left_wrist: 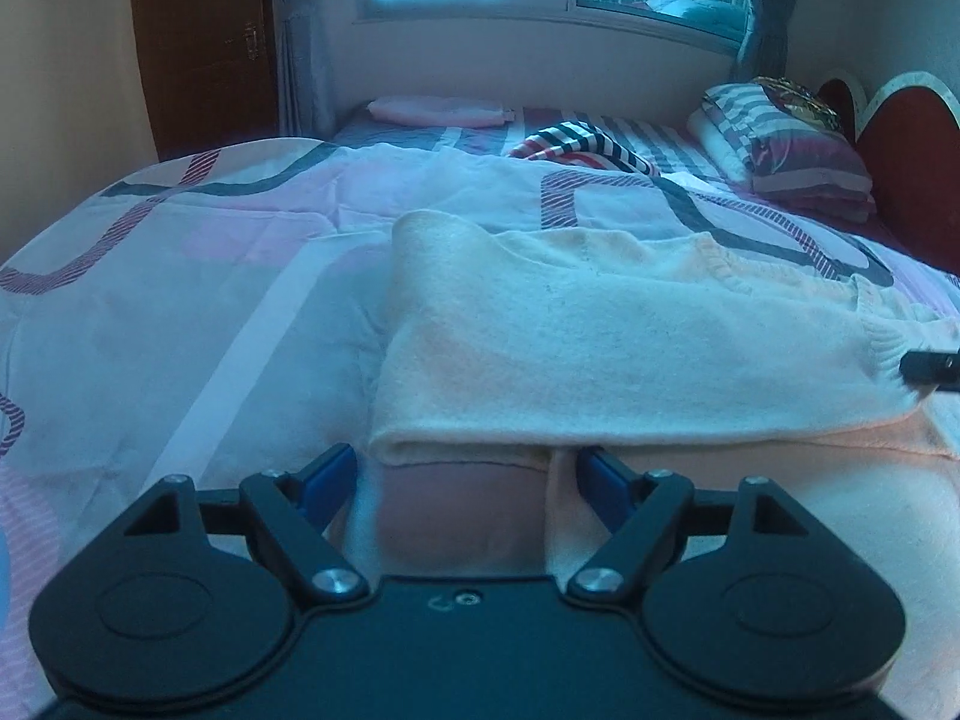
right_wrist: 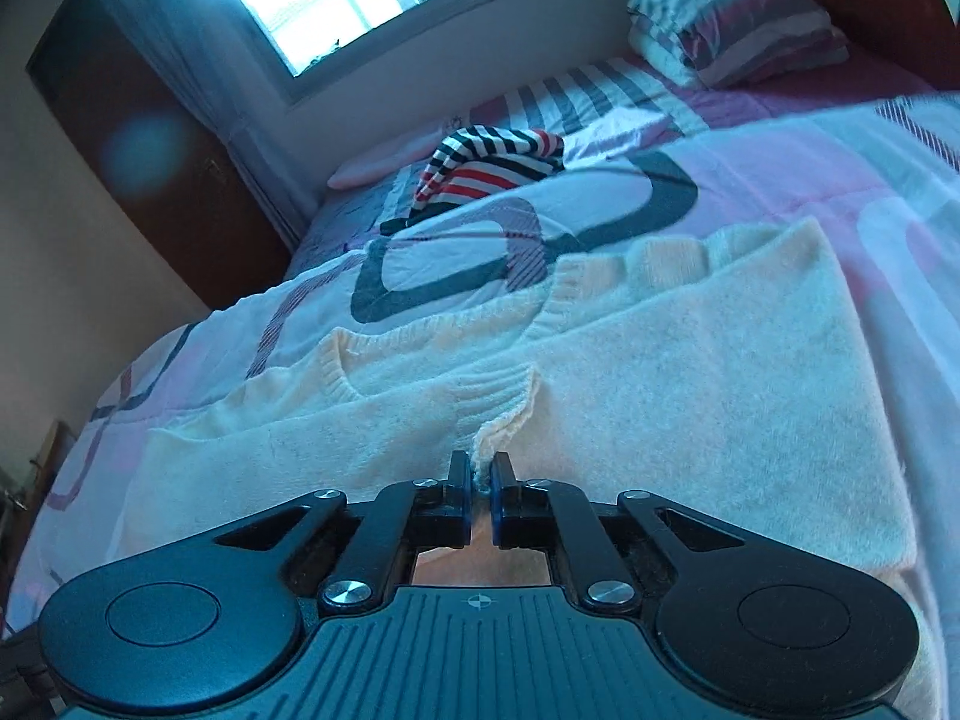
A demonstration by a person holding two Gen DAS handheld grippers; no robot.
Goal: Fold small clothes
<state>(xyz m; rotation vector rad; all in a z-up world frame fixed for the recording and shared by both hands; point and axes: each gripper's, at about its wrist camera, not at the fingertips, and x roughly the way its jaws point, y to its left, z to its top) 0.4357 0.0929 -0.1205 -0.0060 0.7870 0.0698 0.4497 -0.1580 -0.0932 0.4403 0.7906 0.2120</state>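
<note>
Left hand-held gripper (left_wrist: 465, 483), mine: released, jaws wide, cream sweater (left_wrist: 600, 354) folded just ahead on the bed (left_wrist: 180, 300). Right hand-held gripper (right_wrist: 479, 501): clenched on its ribbed edge.

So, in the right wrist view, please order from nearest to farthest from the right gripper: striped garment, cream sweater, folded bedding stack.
1. cream sweater: pinched at the right gripper.
2. striped garment: mid-bed, ahead, slightly left.
3. folded bedding stack: far upper right, near the window.
</note>
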